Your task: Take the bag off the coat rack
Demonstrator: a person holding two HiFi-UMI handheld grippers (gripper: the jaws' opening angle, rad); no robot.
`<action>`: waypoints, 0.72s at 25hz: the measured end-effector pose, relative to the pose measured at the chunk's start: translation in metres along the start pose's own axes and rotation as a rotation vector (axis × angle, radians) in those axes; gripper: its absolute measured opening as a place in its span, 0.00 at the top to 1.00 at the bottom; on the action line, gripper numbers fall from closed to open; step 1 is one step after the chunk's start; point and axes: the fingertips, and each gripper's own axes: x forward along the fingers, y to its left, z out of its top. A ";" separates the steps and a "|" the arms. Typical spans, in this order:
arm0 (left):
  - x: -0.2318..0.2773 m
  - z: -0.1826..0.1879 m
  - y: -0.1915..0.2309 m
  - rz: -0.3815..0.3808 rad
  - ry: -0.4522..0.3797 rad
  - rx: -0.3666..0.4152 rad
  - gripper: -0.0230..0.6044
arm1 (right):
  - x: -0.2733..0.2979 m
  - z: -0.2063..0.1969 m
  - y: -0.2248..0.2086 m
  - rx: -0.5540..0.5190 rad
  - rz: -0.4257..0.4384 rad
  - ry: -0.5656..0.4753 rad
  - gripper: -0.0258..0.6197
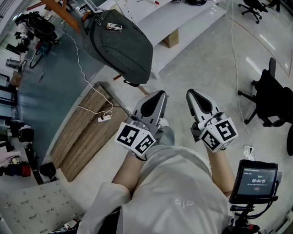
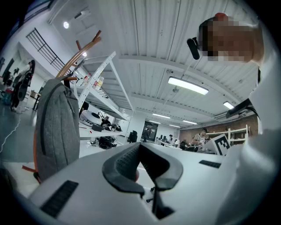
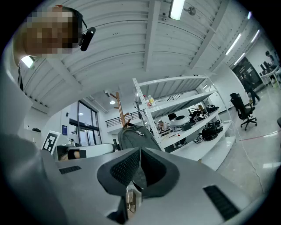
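Note:
A dark grey backpack (image 1: 121, 43) hangs from a wooden coat rack (image 1: 62, 13) at the top left of the head view. My left gripper (image 1: 160, 95) and right gripper (image 1: 190, 93) are held side by side in front of my body, below the bag and apart from it. Both are shut with nothing between the jaws. In the left gripper view the bag (image 2: 55, 127) hangs at the far left under the rack's curved hooks (image 2: 83, 48), beside my shut left gripper (image 2: 139, 147). The right gripper view has the bag (image 3: 134, 137) just above my shut right gripper (image 3: 140, 151).
A white shelf unit (image 1: 183, 18) stands behind the bag, with a cardboard box (image 1: 171, 39) under it. A wooden board (image 1: 84, 130) lies on the floor at left with a power strip (image 1: 104, 118) and white cable. An office chair (image 1: 274, 98) is at right, a small screen (image 1: 255, 180) at bottom right.

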 end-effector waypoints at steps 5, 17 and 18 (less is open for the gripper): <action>0.031 0.028 0.063 -0.011 -0.028 -0.030 0.97 | 0.073 0.008 -0.012 -0.011 -0.007 0.017 0.94; 0.084 0.063 0.170 0.008 -0.027 -0.038 0.97 | 0.229 0.018 -0.050 -0.005 0.039 0.067 0.94; 0.085 0.065 0.173 0.023 -0.031 -0.034 0.97 | 0.236 0.019 -0.052 0.000 0.053 0.073 0.94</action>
